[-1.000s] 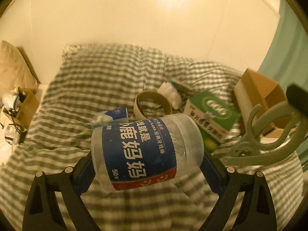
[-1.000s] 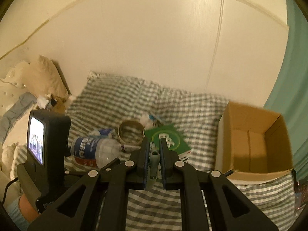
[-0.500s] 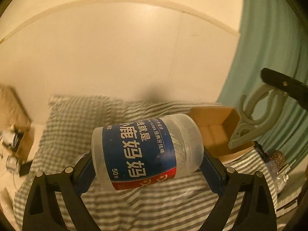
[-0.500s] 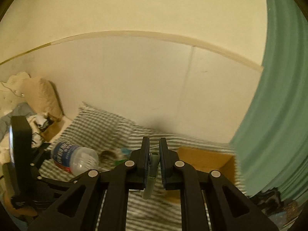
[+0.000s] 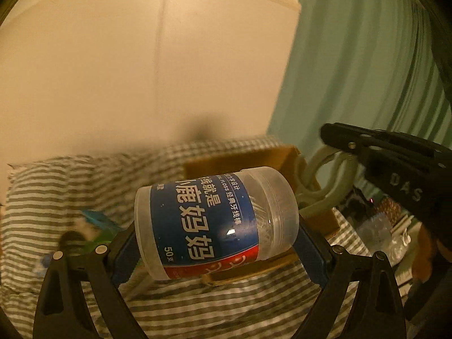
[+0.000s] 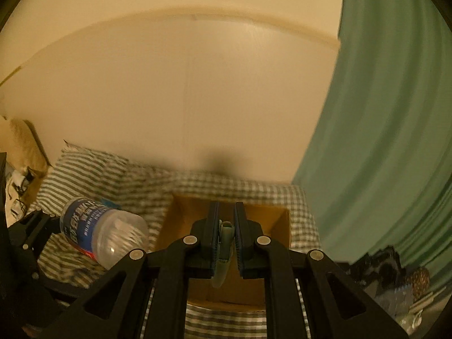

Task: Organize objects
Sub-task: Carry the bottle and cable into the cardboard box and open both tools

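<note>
My left gripper (image 5: pixel 216 240) is shut on a clear plastic floss-pick jar (image 5: pixel 214 223) with a blue label, held sideways in the air above the bed. The jar also shows in the right wrist view (image 6: pixel 103 236). My right gripper (image 6: pixel 226 237) is shut on a pale green plastic hanger (image 6: pixel 224 250), which also shows in the left wrist view (image 5: pixel 322 186). An open cardboard box (image 6: pixel 180 223) sits on the checked bedspread right under the right gripper; in the left wrist view the box (image 5: pixel 271 155) lies just behind the jar.
A green curtain (image 6: pixel 381 141) hangs at the right. A cream wall (image 6: pixel 183 99) stands behind the bed. Small items (image 5: pixel 96 226) lie on the checked bedspread (image 5: pixel 84 180) at left. Clutter and bags (image 5: pixel 381 226) sit beside the bed at right.
Both grippers have swung right and toward the cardboard box while keeping hold of the jar and the hanger. The box now lies directly under the right gripper.
</note>
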Demonstrator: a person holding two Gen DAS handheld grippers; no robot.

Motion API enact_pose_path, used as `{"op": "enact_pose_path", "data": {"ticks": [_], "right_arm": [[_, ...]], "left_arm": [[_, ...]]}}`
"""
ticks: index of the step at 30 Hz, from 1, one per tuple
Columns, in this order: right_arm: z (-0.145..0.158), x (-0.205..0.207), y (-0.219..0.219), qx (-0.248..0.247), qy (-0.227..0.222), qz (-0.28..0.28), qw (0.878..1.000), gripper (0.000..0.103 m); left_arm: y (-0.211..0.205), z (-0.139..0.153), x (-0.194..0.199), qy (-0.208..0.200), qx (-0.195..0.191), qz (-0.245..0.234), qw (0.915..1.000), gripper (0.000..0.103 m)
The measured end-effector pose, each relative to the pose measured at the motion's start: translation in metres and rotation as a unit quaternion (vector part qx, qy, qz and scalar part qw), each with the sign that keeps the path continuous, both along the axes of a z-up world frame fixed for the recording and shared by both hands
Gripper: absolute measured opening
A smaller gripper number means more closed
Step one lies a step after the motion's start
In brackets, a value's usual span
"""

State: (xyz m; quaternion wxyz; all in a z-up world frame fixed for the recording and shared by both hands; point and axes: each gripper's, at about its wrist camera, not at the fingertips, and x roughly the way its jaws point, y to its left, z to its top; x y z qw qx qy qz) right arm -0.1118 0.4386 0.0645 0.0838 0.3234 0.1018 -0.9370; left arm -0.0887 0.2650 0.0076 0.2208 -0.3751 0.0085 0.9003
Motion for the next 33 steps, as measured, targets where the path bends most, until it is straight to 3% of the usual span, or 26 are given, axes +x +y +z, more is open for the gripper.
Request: {"op": "enact_pose_path", "data": {"ticks": [6, 10, 17, 19, 21, 23, 33], "right_arm": [[-0.055, -0.033, 0.019, 0.000, -0.057, -0.017, 0.998, 0.010], [-0.074, -0.049, 0.035, -0.014, -0.076, -0.018, 0.997, 0.010], [-0.074, -0.051, 0.051, -0.049, -0.075, -0.026, 0.996, 0.010], [-0.065, -0.047, 0.050, -0.055, -0.065, -0.026, 0.996, 0.010], [-0.053, -0.040, 0.050, -0.055, -0.053, -0.027, 0.997, 0.021], [-0.039, -0.033, 0.051, -0.056, -0.039, -0.031, 0.997, 0.046], [0.035, 0.044, 0.018, -0.050, 0.032, -0.015, 0.998, 0.074]], "left_arm": [[0.036, -0.038, -0.016, -0.023, -0.024, -0.023, 0.9992, 0.096], [0.045, -0.053, -0.024, -0.033, -0.029, -0.028, 0.9986, 0.096], [0.046, -0.054, -0.024, -0.043, -0.024, -0.025, 0.9985, 0.097], [0.043, -0.046, -0.021, -0.039, -0.022, -0.018, 0.9988, 0.103], [0.038, -0.037, -0.021, -0.034, -0.022, -0.011, 0.9991, 0.103], [0.029, -0.026, -0.016, -0.030, -0.021, -0.006, 0.9993, 0.103], [-0.052, 0.053, 0.019, 0.032, -0.033, 0.037, 0.9983, 0.103]]}}
